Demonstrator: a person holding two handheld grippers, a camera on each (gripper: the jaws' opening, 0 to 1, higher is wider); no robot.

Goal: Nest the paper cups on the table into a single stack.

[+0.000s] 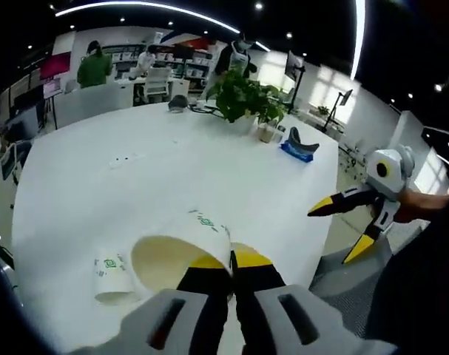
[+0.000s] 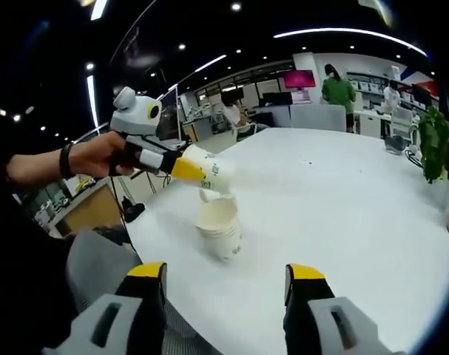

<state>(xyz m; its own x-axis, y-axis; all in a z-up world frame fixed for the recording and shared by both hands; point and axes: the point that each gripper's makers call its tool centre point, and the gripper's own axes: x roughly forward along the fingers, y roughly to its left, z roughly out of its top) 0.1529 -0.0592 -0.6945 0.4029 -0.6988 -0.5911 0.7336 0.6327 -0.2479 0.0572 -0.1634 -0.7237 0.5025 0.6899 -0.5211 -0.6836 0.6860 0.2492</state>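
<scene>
Left hand-held gripper (image 2: 181, 167) grips a paper cup (image 2: 209, 173) above the cup stack (image 2: 220, 225).

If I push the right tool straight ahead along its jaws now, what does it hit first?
Most likely the stack of paper cups standing on the white table, just ahead between the open jaws of the right tool. Depth is hard to judge.

The table (image 2: 342, 200) is plain white. The paper cups are white outside with small green print, cream inside: the held cup (image 1: 181, 248), the cup (image 1: 113, 279) on its side, and the stack (image 2: 220, 224). Both the left gripper (image 1: 231, 268) and the right gripper (image 2: 225, 285) have grey bodies, black jaws and yellow tips. The plant (image 1: 244, 95) is green, in a white pot.
</scene>
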